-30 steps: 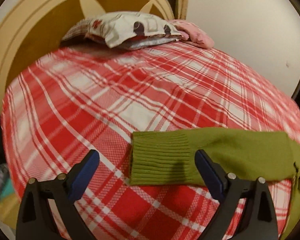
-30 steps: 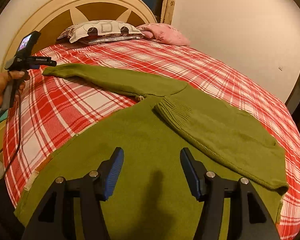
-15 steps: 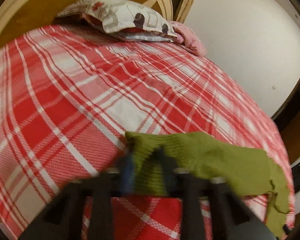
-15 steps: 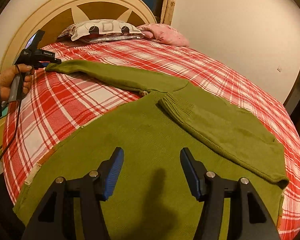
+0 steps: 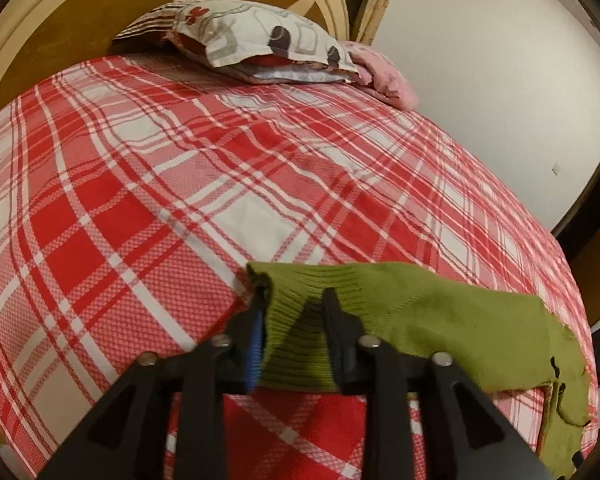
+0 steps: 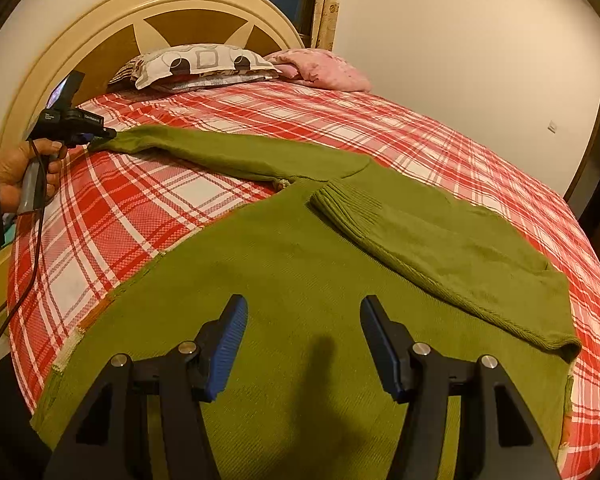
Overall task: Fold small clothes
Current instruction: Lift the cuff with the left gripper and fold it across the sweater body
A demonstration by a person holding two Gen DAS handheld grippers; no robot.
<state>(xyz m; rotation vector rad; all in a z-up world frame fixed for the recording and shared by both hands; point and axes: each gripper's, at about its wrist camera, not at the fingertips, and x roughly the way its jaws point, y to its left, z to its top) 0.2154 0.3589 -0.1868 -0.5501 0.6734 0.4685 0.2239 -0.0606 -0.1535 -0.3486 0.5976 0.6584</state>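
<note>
An olive green sweater [image 6: 300, 280] lies spread on the red plaid bed [image 6: 140, 216]. Its right sleeve [image 6: 440, 248] is folded across the body. The other sleeve [image 6: 228, 152] stretches left to my left gripper [image 6: 100, 133], held by a hand [image 6: 16, 168]. In the left wrist view the ribbed cuff [image 5: 300, 320] is bunched between the left gripper's [image 5: 295, 290] pads; the jaws are opening slightly with the cuff still pinched. My right gripper [image 6: 302, 308] hovers open over the sweater's body with nothing between its fingers.
Patterned pillows [image 6: 204, 60] and a pink pillow [image 6: 320, 68] lie against the round headboard [image 6: 100, 40]. A cable [image 6: 20, 280] hangs from the left gripper past the bed's left edge. A dark door frame [image 6: 596, 152] stands at the right.
The left gripper went from wide open around the cuff to closed on it, bunching the rib. The sleeve end has risen a little. The right gripper has not moved.
</note>
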